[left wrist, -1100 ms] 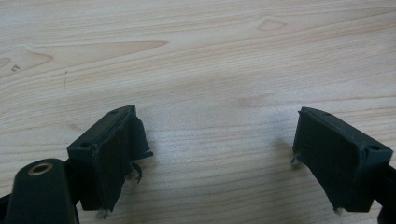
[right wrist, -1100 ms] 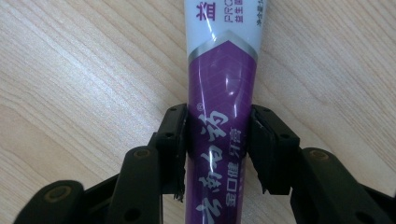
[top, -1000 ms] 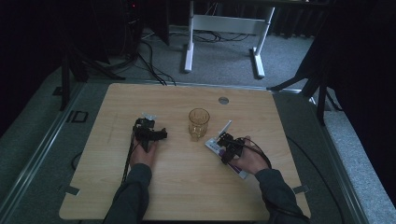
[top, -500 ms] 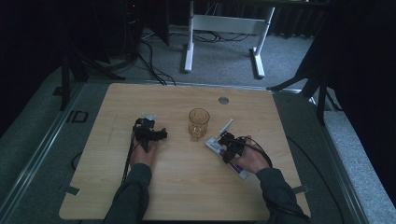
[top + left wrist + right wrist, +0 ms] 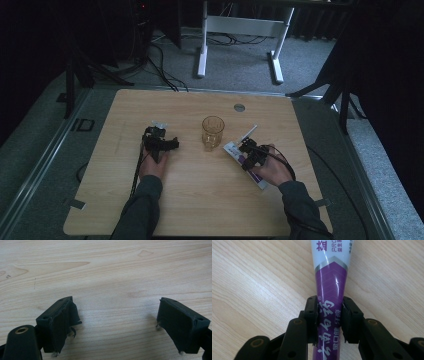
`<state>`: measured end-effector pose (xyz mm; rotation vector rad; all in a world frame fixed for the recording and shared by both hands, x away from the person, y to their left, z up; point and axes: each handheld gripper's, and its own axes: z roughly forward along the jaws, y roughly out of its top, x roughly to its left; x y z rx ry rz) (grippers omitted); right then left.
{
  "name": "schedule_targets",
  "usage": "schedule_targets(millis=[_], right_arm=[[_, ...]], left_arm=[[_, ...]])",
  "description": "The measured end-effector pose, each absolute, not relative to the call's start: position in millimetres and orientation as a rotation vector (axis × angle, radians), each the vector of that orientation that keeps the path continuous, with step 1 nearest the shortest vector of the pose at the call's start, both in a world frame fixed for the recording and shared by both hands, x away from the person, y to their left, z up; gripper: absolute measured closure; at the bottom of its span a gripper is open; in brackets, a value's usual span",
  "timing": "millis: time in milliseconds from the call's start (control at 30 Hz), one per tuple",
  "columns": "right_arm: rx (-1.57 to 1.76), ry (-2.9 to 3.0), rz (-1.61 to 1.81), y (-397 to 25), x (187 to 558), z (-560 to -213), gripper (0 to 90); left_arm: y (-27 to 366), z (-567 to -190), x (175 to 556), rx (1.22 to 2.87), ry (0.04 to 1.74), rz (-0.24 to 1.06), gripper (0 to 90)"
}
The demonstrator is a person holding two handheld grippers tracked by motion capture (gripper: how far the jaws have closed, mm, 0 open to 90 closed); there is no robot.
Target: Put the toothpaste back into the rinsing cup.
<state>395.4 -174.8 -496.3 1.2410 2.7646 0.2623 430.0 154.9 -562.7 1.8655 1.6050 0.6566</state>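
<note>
High view is showing us the wooden table (image 5: 200,210), where we are resting both grippers. We are clamping the right gripper (image 5: 329,315) on a purple-and-white toothpaste tube (image 5: 331,272), which is lying flat on the wood just right of a glass cup (image 5: 213,133). We are holding the left gripper (image 5: 112,320) with jaws spread wide over bare wood, left of the cup.

The room around the table (image 5: 200,200) was dim; light glared on the tube (image 5: 332,277), its near end blurred.
</note>
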Motion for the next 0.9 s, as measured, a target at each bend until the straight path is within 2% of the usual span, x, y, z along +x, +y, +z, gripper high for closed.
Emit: schedule_targets(millis=[900], right_arm=[[1.301,2.582,0.564,-194,396,-471,70.6]], left_arm=[[155,-563,430,1.866,1.605,0.657,14.4]])
